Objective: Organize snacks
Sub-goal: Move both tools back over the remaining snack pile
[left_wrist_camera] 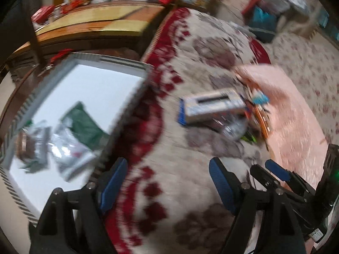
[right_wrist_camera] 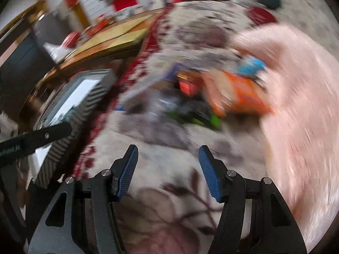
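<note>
A white storage bin (left_wrist_camera: 118, 67) with a striped rim sits at the left on the rug; inside lie a green packet (left_wrist_camera: 84, 124), a clear wrapped snack (left_wrist_camera: 70, 150) and a brown one (left_wrist_camera: 27, 146). A blue-and-white snack box (left_wrist_camera: 211, 105) lies on the rug among a loose pile. In the right wrist view the pile shows an orange bag (right_wrist_camera: 239, 93), a green-black packet (right_wrist_camera: 197, 114) and a red item (right_wrist_camera: 186, 86). My left gripper (left_wrist_camera: 167, 169) is open and empty above the rug beside the bin. My right gripper (right_wrist_camera: 168, 156) is open and empty, short of the pile; it also shows in the left wrist view (left_wrist_camera: 269, 169). Both views are blurred.
A pink cloth (left_wrist_camera: 292, 114) lies at the right, touching the pile. A red and cream patterned rug (left_wrist_camera: 169, 59) covers the floor. A low wooden table (left_wrist_camera: 95, 23) with clutter stands behind the bin. The bin's rim (right_wrist_camera: 89, 103) and the left gripper's arm (right_wrist_camera: 42, 136) show in the right wrist view.
</note>
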Tool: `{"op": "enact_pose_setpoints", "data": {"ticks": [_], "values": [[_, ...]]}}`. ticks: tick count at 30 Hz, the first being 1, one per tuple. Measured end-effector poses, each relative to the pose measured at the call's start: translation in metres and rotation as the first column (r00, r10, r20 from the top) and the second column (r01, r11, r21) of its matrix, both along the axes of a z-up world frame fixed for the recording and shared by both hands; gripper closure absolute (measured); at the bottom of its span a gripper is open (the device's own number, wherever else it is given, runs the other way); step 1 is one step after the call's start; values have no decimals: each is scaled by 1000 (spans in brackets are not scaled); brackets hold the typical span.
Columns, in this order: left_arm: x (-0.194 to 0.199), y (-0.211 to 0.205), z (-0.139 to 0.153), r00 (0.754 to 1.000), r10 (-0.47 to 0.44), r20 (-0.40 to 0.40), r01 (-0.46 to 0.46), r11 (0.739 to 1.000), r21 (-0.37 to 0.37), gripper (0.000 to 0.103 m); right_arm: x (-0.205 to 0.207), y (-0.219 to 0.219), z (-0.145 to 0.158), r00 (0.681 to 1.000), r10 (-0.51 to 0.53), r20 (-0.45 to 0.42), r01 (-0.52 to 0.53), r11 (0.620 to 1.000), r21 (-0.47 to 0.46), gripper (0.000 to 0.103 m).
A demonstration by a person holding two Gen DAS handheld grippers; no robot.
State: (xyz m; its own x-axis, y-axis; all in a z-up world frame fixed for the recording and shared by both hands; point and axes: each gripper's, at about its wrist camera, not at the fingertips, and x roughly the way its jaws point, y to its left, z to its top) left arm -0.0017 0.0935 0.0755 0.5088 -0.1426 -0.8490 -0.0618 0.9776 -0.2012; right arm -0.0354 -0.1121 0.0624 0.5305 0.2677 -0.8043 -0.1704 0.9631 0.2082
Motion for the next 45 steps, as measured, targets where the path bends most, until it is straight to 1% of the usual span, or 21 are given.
{"op": "enact_pose_setpoints", "data": {"ticks": [2,4,8,9,10,11,13,16,17,19,21,23,25,27,29,31,33,34,36,37,45], "values": [[-3,-15,-5,1000,-24,-15,25,1000,9,22,-3,-6,-7,999,-35,-3,35,999,-30,43],[-5,-25,-9,999,-39,-20,40,999,15,22,-7,-11,-11,998,-49,29,51,996,-71,43],[-10,-33,-14,998,-47,-45,49,998,50,22,-10,-14,-22,994,-91,53,95,992,-79,43],[-10,-34,-15,998,-45,-51,48,997,57,22,-11,-14,-27,994,-98,48,102,990,-95,38],[-11,-35,-16,998,-44,-53,47,997,61,22,-10,-14,-36,994,-109,26,112,987,-114,33],[-12,-34,-16,998,-41,-53,45,997,64,22,-9,-15,-44,993,-120,-10,118,986,-116,31],[-15,-33,-15,998,-35,-50,38,997,65,22,-16,-19,-49,990,-135,38,138,987,-87,21],[-17,-33,-15,998,-40,-49,43,997,62,22,-24,-15,-52,989,-117,86,126,986,-110,17],[-17,-34,-16,998,-42,-48,45,997,61,22,-25,-14,-52,988,-123,92,134,984,-121,16],[-16,-36,-22,998,-40,-51,43,998,52,22,-27,-14,-54,986,-143,90,155,978,-143,6],[-16,-36,-28,997,-35,-62,37,999,26,22,-24,-23,-58,985,-163,58,168,981,-99,0],[-18,-36,-35,997,-37,-66,37,999,13,22,-23,-32,-57,985,-164,59,166,986,-30,0],[-19,-38,-43,996,-38,-82,40,999,25,22,-26,-36,-57,984,-165,62,166,986,4,0],[-18,-40,-54,994,-38,-104,41,999,28,22,-26,-34,-58,985,-164,61,165,986,-10,0],[-19,-44,-61,994,-41,-102,46,998,47,20,-25,-27,-59,986,-159,56,163,985,-64,0],[-23,-50,-62,995,-62,-76,67,995,72,14,-24,-21,-59,986,-156,60,162,982,-97,0],[-27,-54,-63,996,-75,-54,79,994,74,9,-25,-24,-59,986,-158,56,162,984,-71,0],[-28,-55,-65,996,-76,-43,79,994,70,4,-25,-25,-59,986,-159,57,162,985,-63,0],[-30,-55,-68,997,-71,-6,71,996,52,0,-26,-26,-59,985,-164,55,167,983,-70,0],[-30,-54,-69,997,-72,6,72,997,33,0,-25,-28,-60,985,-166,50,169,984,-62,0],[-30,-53,-69,996,-86,11,85,996,38,0,-27,-28,-60,985,-166,54,169,984,-60,0]]}}
